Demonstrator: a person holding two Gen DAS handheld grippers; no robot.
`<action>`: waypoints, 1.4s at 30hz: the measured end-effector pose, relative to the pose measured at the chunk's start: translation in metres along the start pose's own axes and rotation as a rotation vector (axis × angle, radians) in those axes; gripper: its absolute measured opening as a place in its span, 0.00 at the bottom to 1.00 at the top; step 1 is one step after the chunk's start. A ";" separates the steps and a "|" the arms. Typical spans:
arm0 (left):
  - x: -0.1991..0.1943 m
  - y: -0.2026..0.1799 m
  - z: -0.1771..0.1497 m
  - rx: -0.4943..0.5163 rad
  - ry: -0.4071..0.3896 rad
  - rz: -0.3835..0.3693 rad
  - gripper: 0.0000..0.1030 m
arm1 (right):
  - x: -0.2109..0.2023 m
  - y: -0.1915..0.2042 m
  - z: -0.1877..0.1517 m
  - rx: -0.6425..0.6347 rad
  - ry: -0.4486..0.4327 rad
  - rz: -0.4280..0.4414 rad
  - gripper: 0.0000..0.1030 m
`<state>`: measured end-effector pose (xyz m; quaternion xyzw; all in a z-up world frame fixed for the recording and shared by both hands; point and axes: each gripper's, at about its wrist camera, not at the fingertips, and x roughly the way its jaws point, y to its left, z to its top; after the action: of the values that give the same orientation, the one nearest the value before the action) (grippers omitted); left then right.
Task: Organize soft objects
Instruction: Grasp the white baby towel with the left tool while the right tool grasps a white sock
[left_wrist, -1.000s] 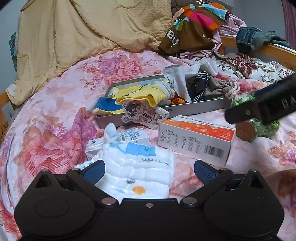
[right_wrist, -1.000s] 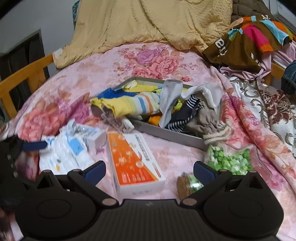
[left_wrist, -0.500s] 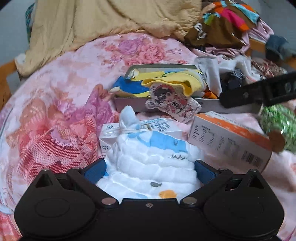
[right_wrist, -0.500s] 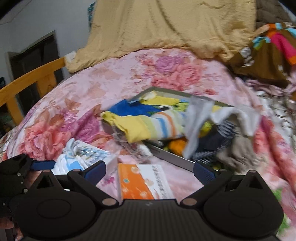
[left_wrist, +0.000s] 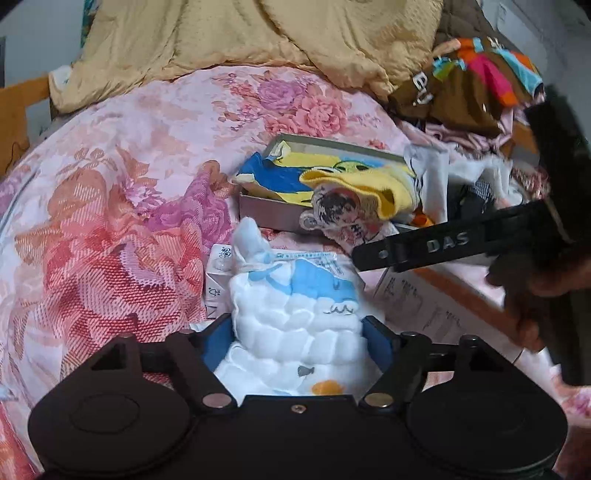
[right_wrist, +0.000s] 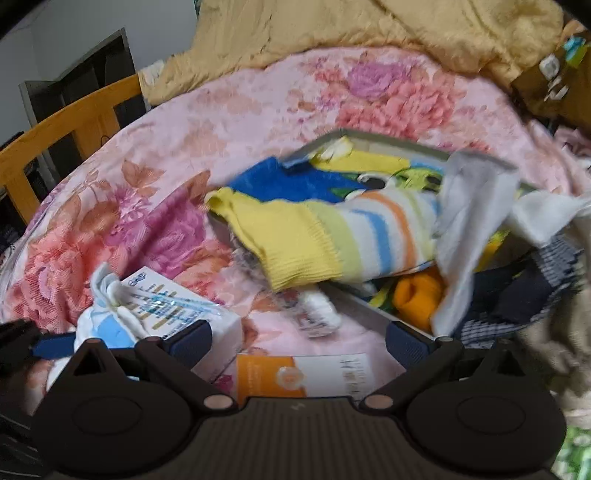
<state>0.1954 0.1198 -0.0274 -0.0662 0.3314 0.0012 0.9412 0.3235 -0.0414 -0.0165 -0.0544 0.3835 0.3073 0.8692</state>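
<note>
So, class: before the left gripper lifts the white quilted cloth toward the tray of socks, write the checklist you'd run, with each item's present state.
1. Left gripper closed on white quilted cloth: ok, both pads press it.
2. Cloth free of small white box: cannot tell, they touch.
3. Right gripper empty: ok, open.
4. Right gripper clear of lift path: not ok, it crosses above.
5. Room in grey tray: not ok, socks overflow.

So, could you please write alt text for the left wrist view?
The left gripper has its blue fingers closed against a white and blue quilted cloth bundle on a pink floral bedspread. Behind it, a grey tray overflows with colourful socks.
</note>
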 end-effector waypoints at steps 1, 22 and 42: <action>0.000 0.001 0.000 -0.009 -0.003 -0.002 0.70 | 0.002 0.001 0.001 0.008 0.002 0.011 1.00; -0.004 0.024 0.002 -0.182 -0.039 -0.061 0.39 | 0.007 0.016 0.009 0.022 -0.029 0.117 0.57; -0.009 0.033 0.002 -0.259 -0.073 -0.106 0.20 | 0.005 0.048 0.004 -0.215 -0.053 -0.041 0.26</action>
<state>0.1879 0.1526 -0.0239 -0.2042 0.2901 -0.0035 0.9349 0.3011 0.0013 -0.0102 -0.1469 0.3242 0.3303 0.8742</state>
